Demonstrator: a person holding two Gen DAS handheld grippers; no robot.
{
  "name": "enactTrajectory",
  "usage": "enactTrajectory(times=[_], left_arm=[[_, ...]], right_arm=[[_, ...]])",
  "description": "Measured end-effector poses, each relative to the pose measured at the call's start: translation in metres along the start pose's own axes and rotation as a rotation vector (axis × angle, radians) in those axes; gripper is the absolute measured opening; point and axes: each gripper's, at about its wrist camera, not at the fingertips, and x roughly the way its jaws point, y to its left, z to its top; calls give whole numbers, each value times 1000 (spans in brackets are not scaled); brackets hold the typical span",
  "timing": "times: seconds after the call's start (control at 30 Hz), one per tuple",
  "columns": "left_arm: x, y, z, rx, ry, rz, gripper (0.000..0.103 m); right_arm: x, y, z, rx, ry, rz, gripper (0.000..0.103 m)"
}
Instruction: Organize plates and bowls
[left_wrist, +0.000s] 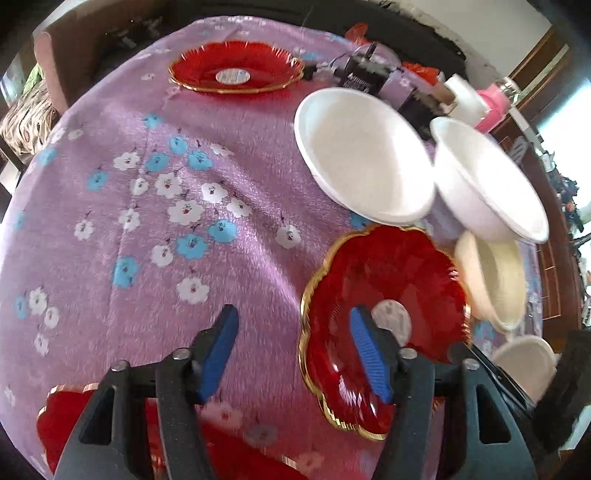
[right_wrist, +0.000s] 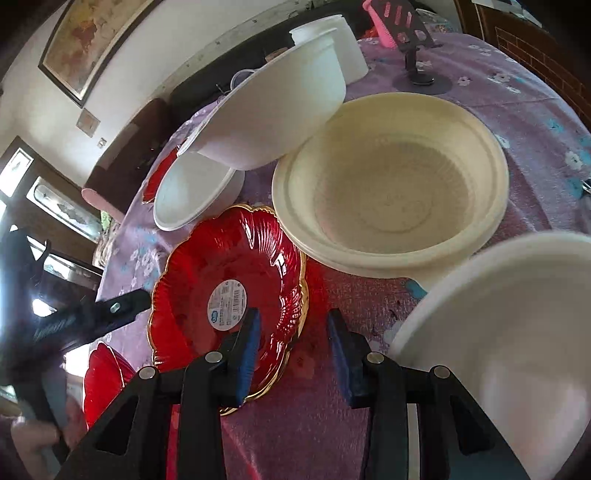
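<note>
A red gold-rimmed plate (left_wrist: 388, 295) lies on the purple flowered cloth; my open left gripper (left_wrist: 295, 354) straddles its left rim, the right finger over the plate. Another red plate (left_wrist: 236, 66) lies far back, and a third (left_wrist: 62, 417) at the near left. Two white bowls (left_wrist: 362, 155) (left_wrist: 484, 181) and a cream bowl (left_wrist: 491, 277) sit right of it. In the right wrist view my open, empty right gripper (right_wrist: 291, 358) hovers at the right rim of the same red plate (right_wrist: 229, 295), before the cream bowl (right_wrist: 391, 181). A white bowl (right_wrist: 509, 339) is close at right.
A tilted white bowl (right_wrist: 273, 110) leans over another white bowl (right_wrist: 192, 195). A white tub (right_wrist: 343, 48), a phone stand (right_wrist: 417, 55) and pink item (left_wrist: 491, 107) stand at the table's back. The left gripper's body (right_wrist: 74, 317) shows at left.
</note>
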Motion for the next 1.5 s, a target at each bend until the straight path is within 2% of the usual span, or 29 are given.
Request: enactTrajectory(times=[0.03, 0.1, 0.17, 0.3, 0.47, 0.63, 1.0, 1.5], left_arm=[[4, 0, 1, -2, 5, 3, 32], [15, -3, 2, 2, 33, -32, 21], [19, -8, 1, 14, 29, -37, 20], [18, -23, -5, 78, -1, 6, 20], [5, -22, -12, 86, -24, -16, 20], [-12, -16, -18, 84, -68, -24, 20], [-28, -9, -34, 83, -93, -57, 20], [-79, 24, -67, 33, -190, -98, 22]], right_arm=[[0, 0, 0, -11, -8, -4, 36], [1, 1, -1, -21, -10, -6, 26], [2, 2, -2, -26, -2, 20, 19], [-2, 3, -4, -53, -27, -2, 18], [-15, 7, -4, -77, -85, 9, 15], [-18, 13, -7, -104, -93, 18, 15], [-22, 14, -5, -119, -115, 55, 15], [-45, 47, -22, -207, -156, 167, 15]])
